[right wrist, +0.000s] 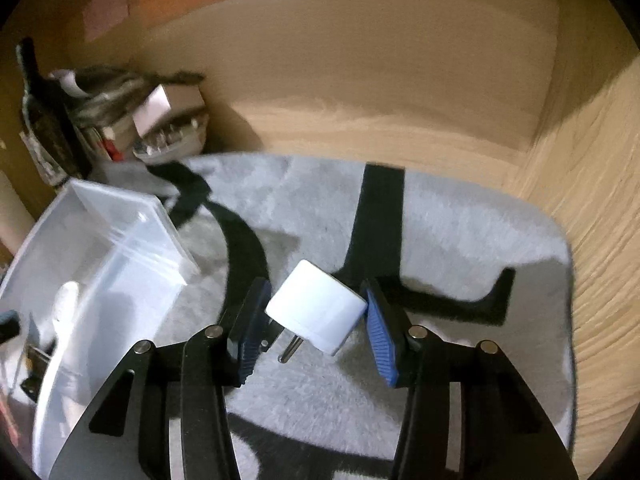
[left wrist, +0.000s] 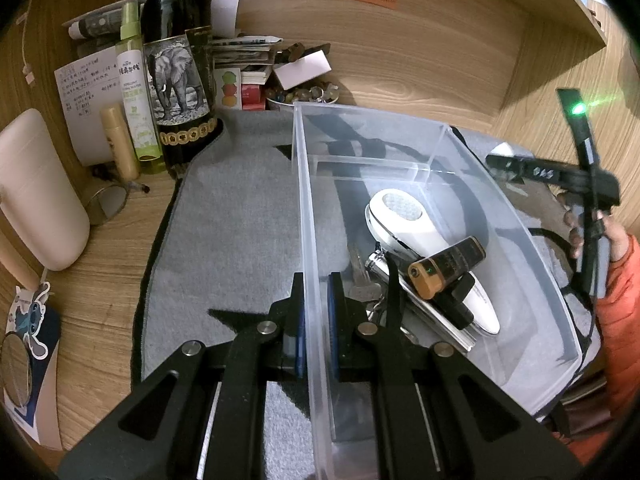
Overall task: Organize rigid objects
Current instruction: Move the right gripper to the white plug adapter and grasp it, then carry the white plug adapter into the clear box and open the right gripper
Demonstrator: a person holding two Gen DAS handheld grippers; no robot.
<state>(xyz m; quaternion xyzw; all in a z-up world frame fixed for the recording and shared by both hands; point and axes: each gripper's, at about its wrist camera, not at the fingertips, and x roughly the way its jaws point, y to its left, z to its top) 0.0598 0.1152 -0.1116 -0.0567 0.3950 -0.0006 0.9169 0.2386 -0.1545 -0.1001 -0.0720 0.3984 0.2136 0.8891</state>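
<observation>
A clear plastic bin (left wrist: 400, 148) stands on a grey mat (left wrist: 224, 216). My left gripper (left wrist: 316, 320) is shut on the bin's left wall, one blue pad on each side. Inside lie a white handheld device (left wrist: 400, 216), a brown and black tube (left wrist: 448, 268) and a silver metal piece (left wrist: 424, 316). In the right wrist view, a white plug adapter (right wrist: 316, 308) with metal prongs sits over the mat (right wrist: 440, 232), just right of the bin (right wrist: 120, 216). My right gripper (right wrist: 316, 316) has both pads against the adapter's sides.
A dark bottle with an elephant label (left wrist: 176, 80), a green spray bottle (left wrist: 132, 80), a bowl of marbles (left wrist: 304, 94) and papers crowd the back left. A pale rounded container (left wrist: 36, 192) stands far left. Wooden walls enclose the desk. An orange sleeve (left wrist: 620, 320) is at the right.
</observation>
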